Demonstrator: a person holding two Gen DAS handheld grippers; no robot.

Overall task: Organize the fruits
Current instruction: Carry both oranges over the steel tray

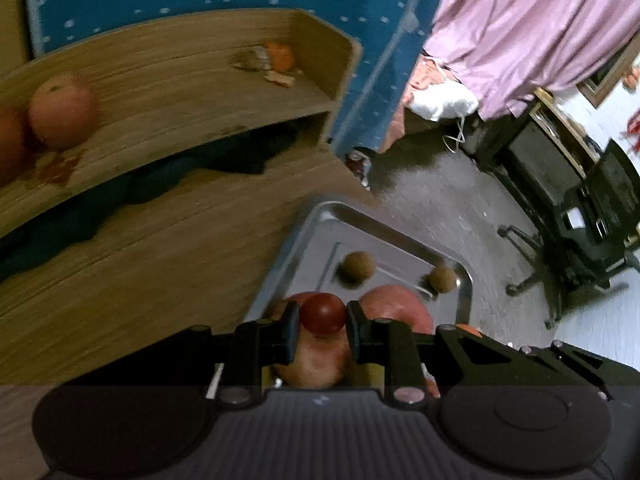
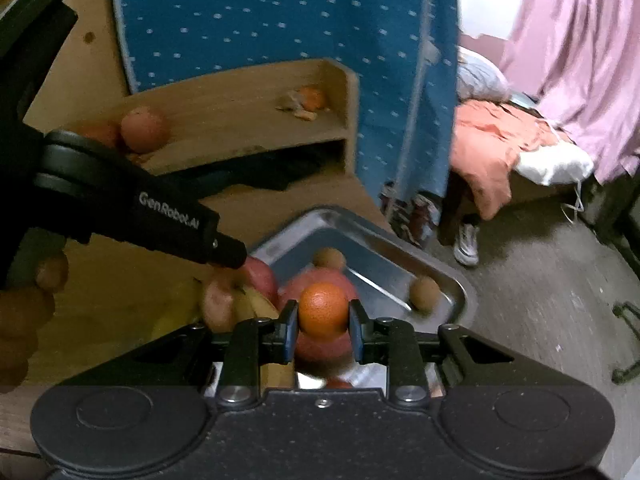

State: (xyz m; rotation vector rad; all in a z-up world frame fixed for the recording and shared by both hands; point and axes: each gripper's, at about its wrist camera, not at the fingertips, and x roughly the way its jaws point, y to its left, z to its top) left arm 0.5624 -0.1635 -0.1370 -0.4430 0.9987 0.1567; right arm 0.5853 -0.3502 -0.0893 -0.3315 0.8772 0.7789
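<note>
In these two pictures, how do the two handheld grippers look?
Both grippers, left gripper and right gripper, are matt black plastic with two short flat fingers, silver screws and round discs on a ribbed grey body. The left one's side reads "GenRobot.AI" in pale letters. No cables or sleeves show.

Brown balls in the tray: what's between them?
Only bare metal tray lies between the two brown balls, seen in both wrist views.
</note>
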